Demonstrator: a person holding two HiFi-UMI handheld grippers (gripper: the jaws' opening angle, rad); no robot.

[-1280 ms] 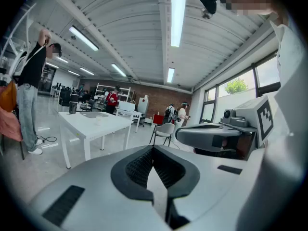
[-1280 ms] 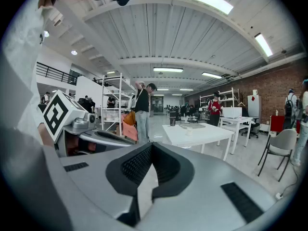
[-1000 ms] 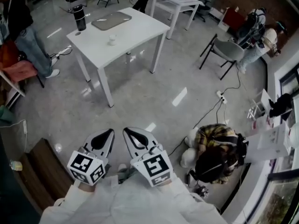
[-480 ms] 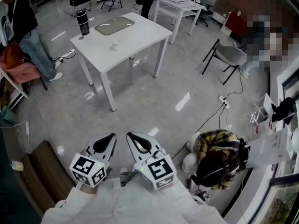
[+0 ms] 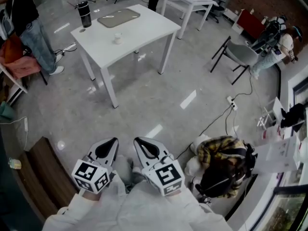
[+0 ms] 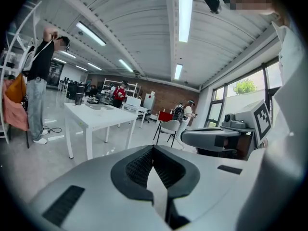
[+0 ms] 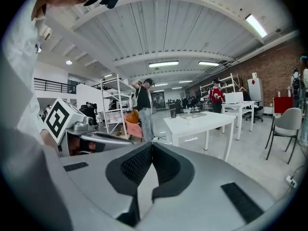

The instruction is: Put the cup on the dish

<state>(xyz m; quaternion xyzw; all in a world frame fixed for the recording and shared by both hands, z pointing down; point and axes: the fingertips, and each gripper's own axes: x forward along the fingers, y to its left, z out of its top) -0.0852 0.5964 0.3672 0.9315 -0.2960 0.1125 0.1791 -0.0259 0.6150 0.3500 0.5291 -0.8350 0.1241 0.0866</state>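
A small white cup (image 5: 117,37) stands on the white table (image 5: 149,30) far ahead across the floor. Beyond it on the same table lies a flat grey dish (image 5: 118,18). My left gripper (image 5: 110,142) and right gripper (image 5: 140,141) are held side by side close to my body, well short of the table. Both are shut with nothing in them. In the left gripper view the left gripper (image 6: 153,149) points at the table (image 6: 98,118), its jaws together. The right gripper (image 7: 151,146) likewise has its jaws together.
A black tumbler (image 5: 84,13) stands at the table's far left corner. A person in a plaid shirt (image 5: 221,160) crouches at my right beside a cable and power strip (image 5: 232,104). There is a grey chair (image 5: 238,55), a second white table (image 5: 190,0), a standing person (image 5: 26,28) and a wooden bench (image 5: 45,174).
The head view has drifted a little, so the table sits slightly higher and further right. Both grippers stay shut, side by side.
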